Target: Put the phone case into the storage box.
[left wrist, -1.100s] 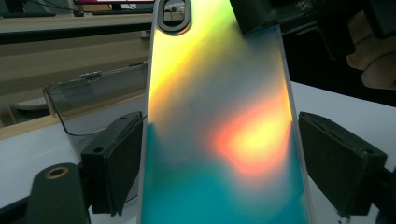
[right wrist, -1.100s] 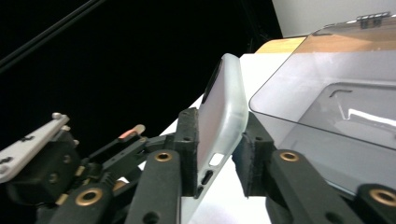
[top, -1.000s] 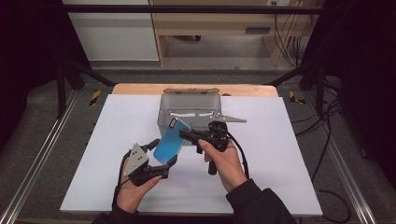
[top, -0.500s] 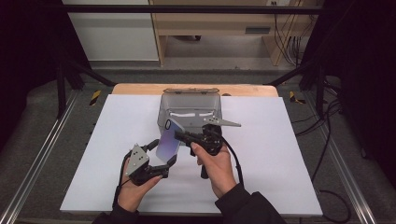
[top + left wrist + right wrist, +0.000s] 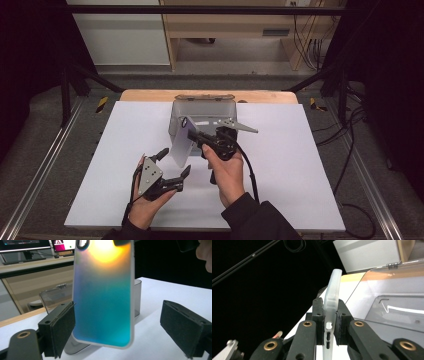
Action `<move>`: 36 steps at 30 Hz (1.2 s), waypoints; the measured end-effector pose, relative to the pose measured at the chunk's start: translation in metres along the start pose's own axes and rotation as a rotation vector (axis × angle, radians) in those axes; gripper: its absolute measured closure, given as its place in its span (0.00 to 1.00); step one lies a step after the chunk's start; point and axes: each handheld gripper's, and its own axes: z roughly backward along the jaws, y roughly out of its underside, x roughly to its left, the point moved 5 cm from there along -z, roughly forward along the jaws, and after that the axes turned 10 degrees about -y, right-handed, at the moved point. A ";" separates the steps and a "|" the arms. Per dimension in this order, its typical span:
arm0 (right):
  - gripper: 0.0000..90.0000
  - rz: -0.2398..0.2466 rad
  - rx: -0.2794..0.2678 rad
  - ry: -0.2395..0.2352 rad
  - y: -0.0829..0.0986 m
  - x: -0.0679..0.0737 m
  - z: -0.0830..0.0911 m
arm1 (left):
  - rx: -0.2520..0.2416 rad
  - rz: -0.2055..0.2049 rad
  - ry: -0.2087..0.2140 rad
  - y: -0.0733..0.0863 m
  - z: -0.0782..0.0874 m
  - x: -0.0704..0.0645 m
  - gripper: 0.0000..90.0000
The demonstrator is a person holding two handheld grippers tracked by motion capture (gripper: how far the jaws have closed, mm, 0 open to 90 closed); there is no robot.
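While our right gripper (image 5: 196, 134) pinches the phone case (image 5: 181, 145) by its upper end, its two black pads (image 5: 318, 315) press flat against either face of the translucent edge, as the right gripper view shows. We hold the case upright and off the table, hanging down from those jaws with its iridescent back turned toward our left side. Our left gripper (image 5: 174, 163) sits lower and nearer to us, jaws spread wide and gripping nothing. In the left gripper view the case (image 5: 105, 292) hangs between and just beyond those open pads (image 5: 61, 327), its lower corner close to the left-hand pad, though we cannot tell whether they touch. Behind the case stands a clear plastic box (image 5: 202, 112) with its lid hinged back, resting on the white table sheet (image 5: 300, 165).
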 end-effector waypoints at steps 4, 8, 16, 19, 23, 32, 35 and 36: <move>0.90 0.005 -0.014 0.011 -0.001 0.003 -0.007 | -0.020 -0.043 -0.034 -0.002 0.002 -0.001 0.19; 0.90 -0.005 -0.012 0.008 0.002 0.009 -0.015 | -0.023 -0.085 -0.088 -0.003 0.003 0.000 0.29; 0.90 -0.009 -0.018 -0.006 0.006 0.019 -0.026 | -0.033 -0.142 -0.176 -0.004 0.005 0.006 0.42; 0.90 -0.006 -0.014 -0.003 0.011 0.022 -0.032 | -0.039 -0.149 -0.200 -0.005 0.006 0.008 0.44; 0.90 -0.008 -0.009 0.004 0.015 0.025 -0.035 | -0.036 -0.149 -0.205 -0.005 0.006 0.009 0.46; 0.90 -0.013 -0.002 0.016 0.020 0.028 -0.041 | -0.032 -0.155 -0.225 -0.002 0.006 0.012 0.47; 0.90 -0.017 -0.007 0.022 0.021 0.028 -0.041 | -0.020 -0.157 -0.240 0.000 0.005 0.014 0.50; 0.90 -0.017 -0.007 0.022 0.021 0.028 -0.041 | -0.020 -0.157 -0.240 0.000 0.005 0.014 0.51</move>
